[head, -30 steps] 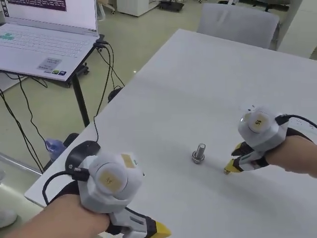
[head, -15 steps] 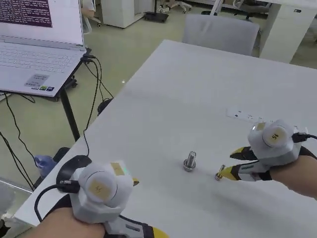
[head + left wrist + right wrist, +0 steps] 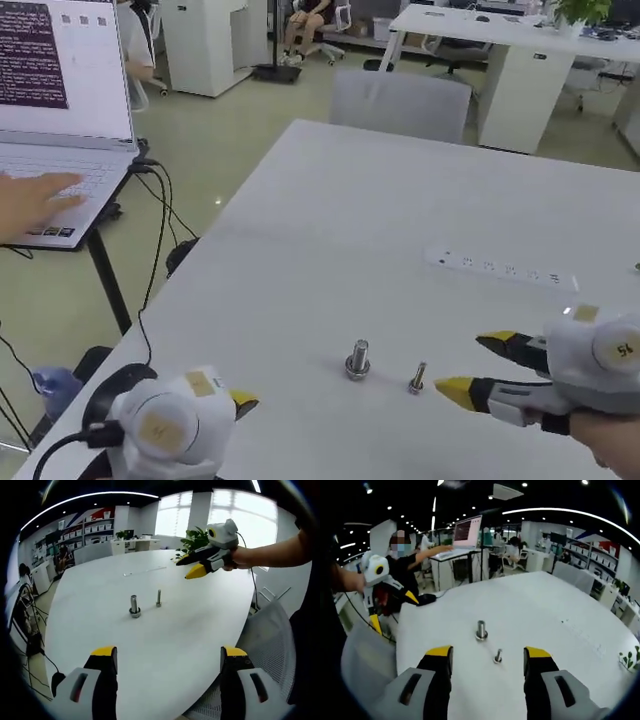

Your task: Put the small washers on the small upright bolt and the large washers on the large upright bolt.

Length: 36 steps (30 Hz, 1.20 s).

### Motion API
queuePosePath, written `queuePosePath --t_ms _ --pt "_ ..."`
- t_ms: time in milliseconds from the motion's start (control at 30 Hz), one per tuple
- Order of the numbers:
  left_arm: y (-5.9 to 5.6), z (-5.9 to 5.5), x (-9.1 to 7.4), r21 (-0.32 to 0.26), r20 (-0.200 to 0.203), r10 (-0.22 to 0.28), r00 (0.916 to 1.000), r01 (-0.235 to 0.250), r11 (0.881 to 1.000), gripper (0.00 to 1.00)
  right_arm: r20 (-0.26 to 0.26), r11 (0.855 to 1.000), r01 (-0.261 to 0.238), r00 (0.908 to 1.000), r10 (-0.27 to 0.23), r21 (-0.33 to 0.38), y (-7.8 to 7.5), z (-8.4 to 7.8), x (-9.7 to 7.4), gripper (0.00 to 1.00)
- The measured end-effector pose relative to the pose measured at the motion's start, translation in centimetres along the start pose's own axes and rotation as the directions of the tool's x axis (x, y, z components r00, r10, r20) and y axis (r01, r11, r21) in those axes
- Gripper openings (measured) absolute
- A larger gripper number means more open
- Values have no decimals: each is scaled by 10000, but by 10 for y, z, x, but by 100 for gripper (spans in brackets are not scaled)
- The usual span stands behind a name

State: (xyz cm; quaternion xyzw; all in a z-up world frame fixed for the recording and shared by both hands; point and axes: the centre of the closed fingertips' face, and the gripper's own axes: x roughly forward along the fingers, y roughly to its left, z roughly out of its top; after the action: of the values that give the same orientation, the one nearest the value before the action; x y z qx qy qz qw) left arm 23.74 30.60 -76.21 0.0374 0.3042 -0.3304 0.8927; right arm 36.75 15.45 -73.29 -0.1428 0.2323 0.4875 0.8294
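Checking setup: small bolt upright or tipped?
Upright: small bolt stands head-down on the table, shank up, apart from the large bolt.

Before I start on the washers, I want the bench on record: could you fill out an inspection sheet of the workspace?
Surface: smooth white tabletop.
Job's things: large silver upright bolt and small silver upright bolt, side by side, not touching; wider ring at the large one's base, washer or head I cannot tell.
Clutter: white power strip lying farther back.
Grippers: left gripper and right gripper, jaws open, holding nothing.
Cables: black cables hanging below the laptop stand.
Surroundings: open laptop on a stand, a person's hand on its keyboard; grey chair at the table's far edge.
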Motion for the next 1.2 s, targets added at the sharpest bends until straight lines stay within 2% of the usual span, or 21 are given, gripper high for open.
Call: queuePosePath --t_ms 100,167,333,567,800,1000,1100,1200 --pt "-1 4 -2 -10 144 -16 9999 16 10000 85 533 9980 256 9982 -287 574 5 -1 -14 64" --pt "-2 5 -3 -32 230 -25 9997 25 10000 85 731 9954 247 9968 -315 922 9 -3 -20 67" --pt "-6 7 -6 -227 463 -31 9989 42 9997 87 973 9922 360 9941 -477 1190 21 -13 -39 73" --pt "-10 11 -11 -389 821 152 9965 -121 9992 90 1204 9810 475 9902 -710 1879 34 -27 -61 76" --pt "-15 2 -13 -422 670 255 9974 -227 9989 91 935 9792 573 9927 -766 1944 52 -45 -76 80" --pt "-18 -4 -16 -773 735 214 9971 -157 9969 91 312 9882 756 9963 -804 1329 67 -66 -85 81" --pt "-19 -7 -17 -763 671 203 9975 -151 9970 91 13 9836 824 9965 -837 1606 70 -76 -86 82" --pt "-21 -9 -19 -770 684 170 9975 -117 9970 92 104 9813 776 9967 -807 1764 73 -77 -87 84"
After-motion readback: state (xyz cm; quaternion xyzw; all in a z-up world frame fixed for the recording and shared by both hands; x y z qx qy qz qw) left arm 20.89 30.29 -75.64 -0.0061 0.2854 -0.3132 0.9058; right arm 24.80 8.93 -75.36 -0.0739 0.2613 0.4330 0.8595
